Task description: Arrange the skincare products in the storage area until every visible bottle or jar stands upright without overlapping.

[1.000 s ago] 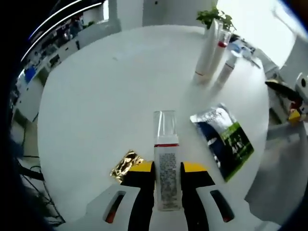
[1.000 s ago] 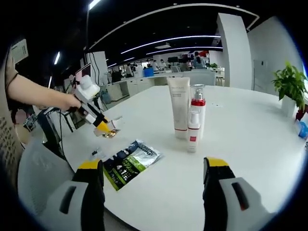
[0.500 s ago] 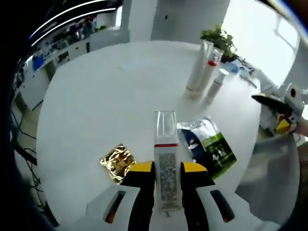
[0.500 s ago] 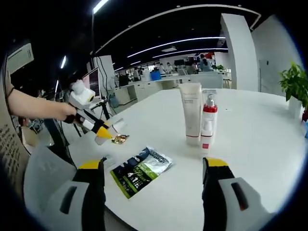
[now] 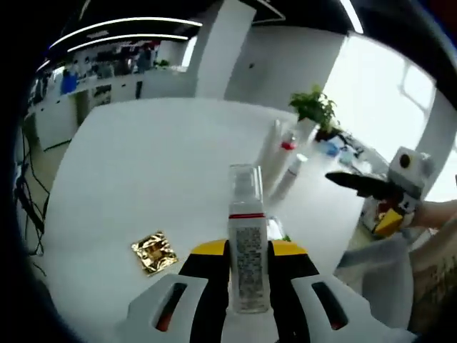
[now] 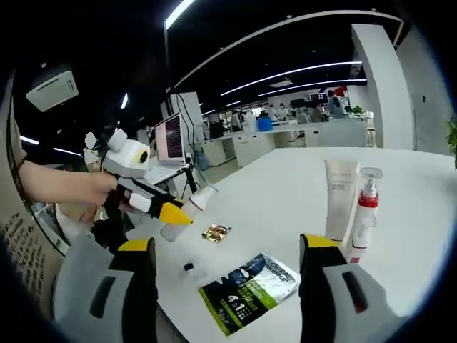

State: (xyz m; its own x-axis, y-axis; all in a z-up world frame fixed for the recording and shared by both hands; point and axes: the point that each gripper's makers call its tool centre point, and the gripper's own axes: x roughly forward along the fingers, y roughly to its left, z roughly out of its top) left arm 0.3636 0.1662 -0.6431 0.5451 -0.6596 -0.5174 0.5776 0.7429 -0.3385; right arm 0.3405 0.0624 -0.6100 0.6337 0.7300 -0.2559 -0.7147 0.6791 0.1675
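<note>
In the left gripper view, the left claw grips a clear bottle with a red band and a clear cap, held between its yellow-tipped jaws at the lower centre of the frame, above the white surface. A gold foil sachet lies on the surface at lower left. At centre right, a white tube and a red-collared pump bottle stand close together, with a smaller bottle beside them and a potted plant behind.

In the right gripper view, the right claw is spread wide with nothing between its jaws, at the bottom of the frame. A green and silver pouch lies between them on the surface. The tube and pump bottle stand upright at right. At left, the left claw holds the clear bottle in the air, tilted.
</note>
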